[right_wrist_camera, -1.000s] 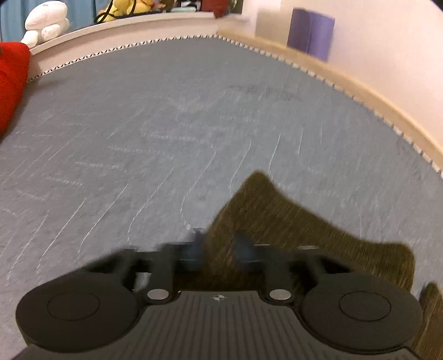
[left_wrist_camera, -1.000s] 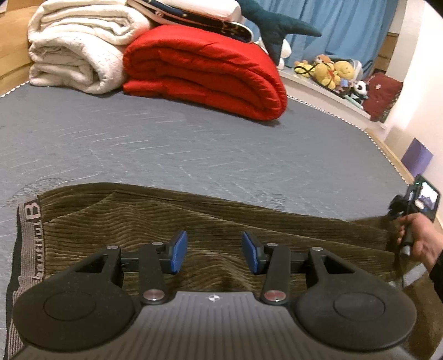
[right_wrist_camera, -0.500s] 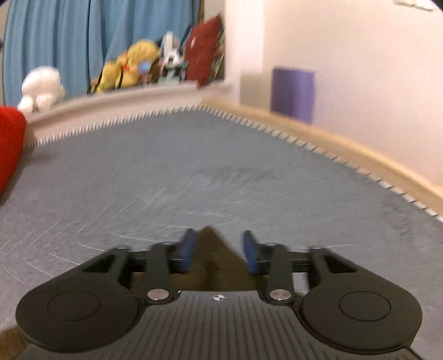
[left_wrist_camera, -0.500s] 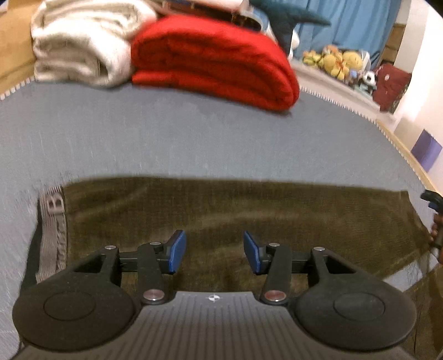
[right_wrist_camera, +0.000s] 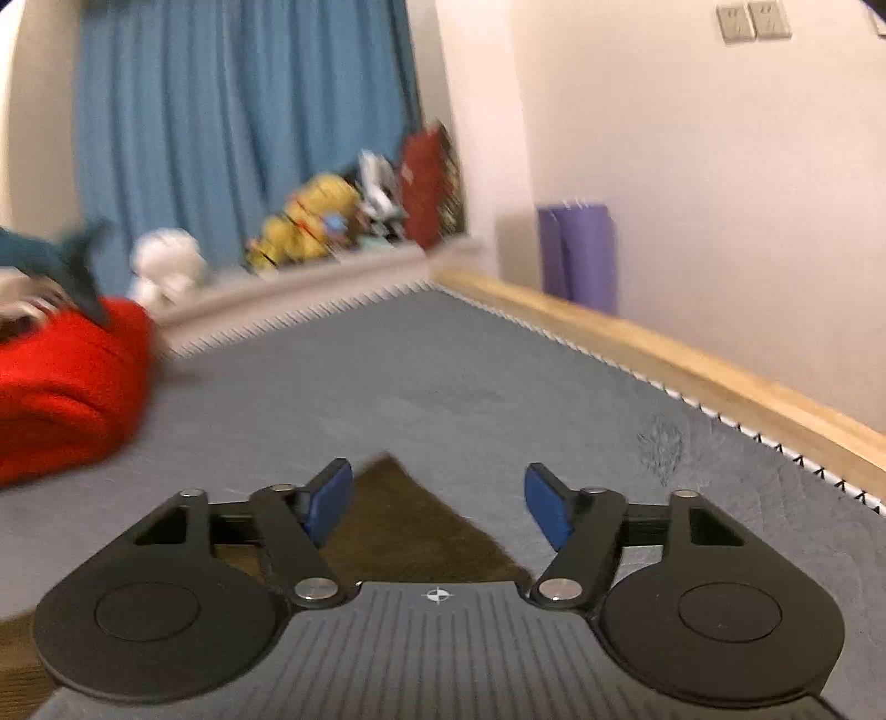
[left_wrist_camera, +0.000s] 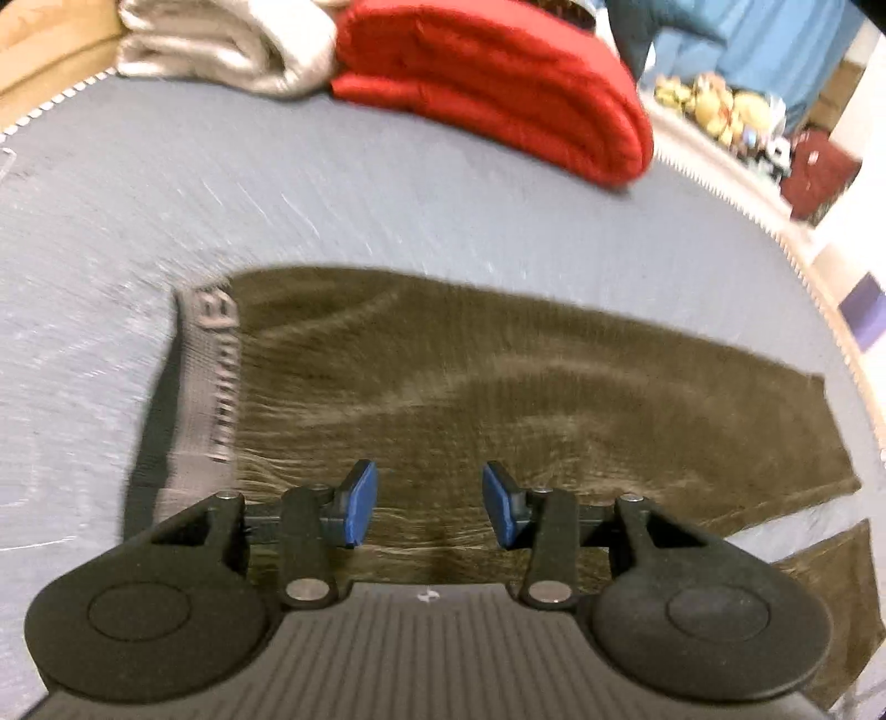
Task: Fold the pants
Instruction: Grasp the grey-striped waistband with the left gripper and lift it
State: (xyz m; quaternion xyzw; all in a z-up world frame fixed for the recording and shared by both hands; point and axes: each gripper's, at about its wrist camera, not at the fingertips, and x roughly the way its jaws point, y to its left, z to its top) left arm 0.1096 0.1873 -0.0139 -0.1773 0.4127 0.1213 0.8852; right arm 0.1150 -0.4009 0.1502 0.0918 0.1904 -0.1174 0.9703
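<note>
Olive corduroy pants [left_wrist_camera: 498,382] lie flat across the grey bed [left_wrist_camera: 387,210], grey waistband [left_wrist_camera: 213,382] at the left, leg ends at the right. A second leg edge [left_wrist_camera: 836,587] shows at the lower right. My left gripper [left_wrist_camera: 429,507] is open and empty, above the near edge of the pants. My right gripper [right_wrist_camera: 437,507] is open and empty, above a pointed corner of the pants [right_wrist_camera: 404,526] on the bed [right_wrist_camera: 498,387].
A folded red quilt [left_wrist_camera: 498,83] and a white blanket [left_wrist_camera: 232,44] lie at the far side of the bed. Plush toys [right_wrist_camera: 315,227] sit on a ledge before a blue curtain [right_wrist_camera: 221,122]. A wooden bed rail [right_wrist_camera: 692,365] and a purple bag [right_wrist_camera: 578,255] are at the right.
The right gripper opened, let go of the leg end and lifted to look across the bed. The pants now lie flat. The left gripper rose and stayed open.
</note>
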